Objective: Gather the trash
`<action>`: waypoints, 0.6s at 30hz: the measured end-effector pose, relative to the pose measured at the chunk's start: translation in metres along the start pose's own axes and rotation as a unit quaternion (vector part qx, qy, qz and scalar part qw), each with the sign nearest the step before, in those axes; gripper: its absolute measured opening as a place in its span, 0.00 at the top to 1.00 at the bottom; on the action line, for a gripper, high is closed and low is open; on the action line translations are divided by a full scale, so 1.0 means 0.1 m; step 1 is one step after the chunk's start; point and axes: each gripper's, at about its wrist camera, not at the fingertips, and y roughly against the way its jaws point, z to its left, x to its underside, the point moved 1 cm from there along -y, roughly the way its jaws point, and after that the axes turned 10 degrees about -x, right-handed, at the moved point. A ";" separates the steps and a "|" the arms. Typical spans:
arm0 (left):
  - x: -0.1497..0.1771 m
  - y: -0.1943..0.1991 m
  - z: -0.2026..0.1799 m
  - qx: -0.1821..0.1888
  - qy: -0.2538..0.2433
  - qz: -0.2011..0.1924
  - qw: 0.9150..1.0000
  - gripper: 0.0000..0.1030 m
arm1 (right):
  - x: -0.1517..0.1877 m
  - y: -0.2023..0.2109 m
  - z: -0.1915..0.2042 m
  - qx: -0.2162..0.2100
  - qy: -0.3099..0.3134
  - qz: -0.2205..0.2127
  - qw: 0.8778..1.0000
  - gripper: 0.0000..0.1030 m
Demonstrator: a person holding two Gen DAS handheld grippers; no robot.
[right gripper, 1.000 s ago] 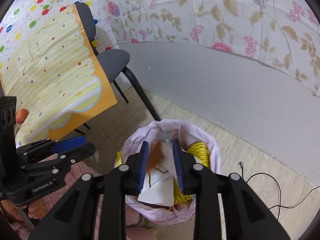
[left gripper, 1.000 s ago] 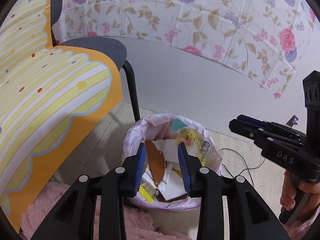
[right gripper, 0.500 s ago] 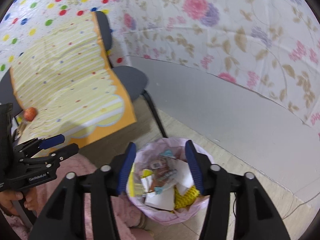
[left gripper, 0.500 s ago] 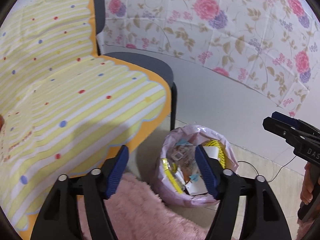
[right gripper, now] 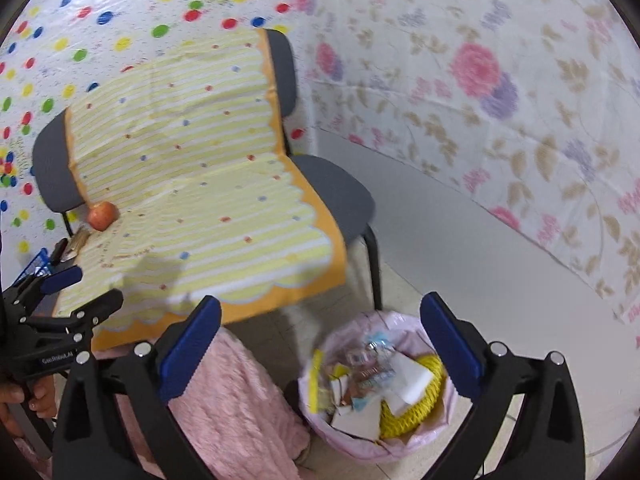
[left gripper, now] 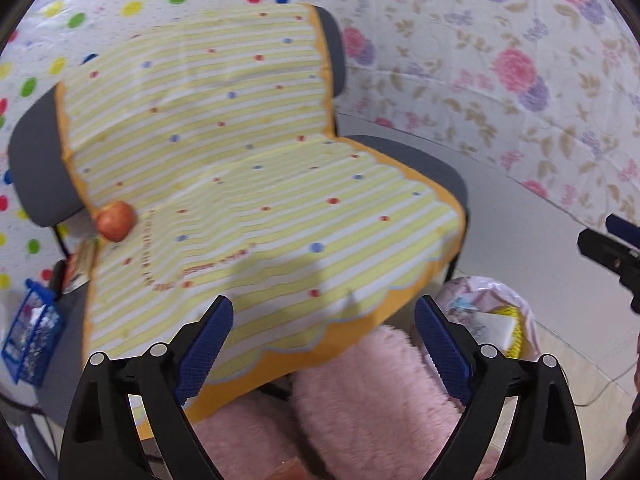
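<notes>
the left hand-held gripper point(left gripper: 324, 344) is released, its jaws having just been opening and now spread wide with nothing between them. the right hand-held gripper point(right gripper: 320, 344) is likewise released and empty, its jaws also having just been opening. the trash point(right gripper: 372, 384), a jumble of paper scraps, wrappers and a yellow net, lies in the bin point(right gripper: 320, 408) lined with a pink bag, which stands on the floor beside the chair leg point(right gripper: 374, 268). a yellow striped cloth point(left gripper: 248, 184) is draped over two grey chairs, with an apple point(left gripper: 115, 221) resting on it near its left edge. pink fluffy fabric point(left gripper: 360, 404) fills the foreground. a blue basket point(left gripper: 28, 336) sits at the far left.
</notes>
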 end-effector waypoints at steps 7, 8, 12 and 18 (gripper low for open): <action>0.08 0.17 0.56 -0.073 0.044 0.006 0.996 0.07 | -0.22 -0.06 0.36 -0.029 0.037 -0.011 0.999 0.05; 0.10 0.18 0.62 -0.080 0.051 0.009 0.995 0.07 | -0.23 -0.08 0.42 -0.034 0.042 -0.009 0.998 0.05; 0.18 0.21 0.91 -0.108 0.081 0.022 0.991 0.07 | -0.25 -0.18 0.64 -0.061 0.063 0.003 0.996 0.05; 0.28 0.19 1.19 -0.132 0.109 0.041 0.984 0.07 | -0.32 -0.33 0.95 -0.079 0.100 0.019 0.992 0.05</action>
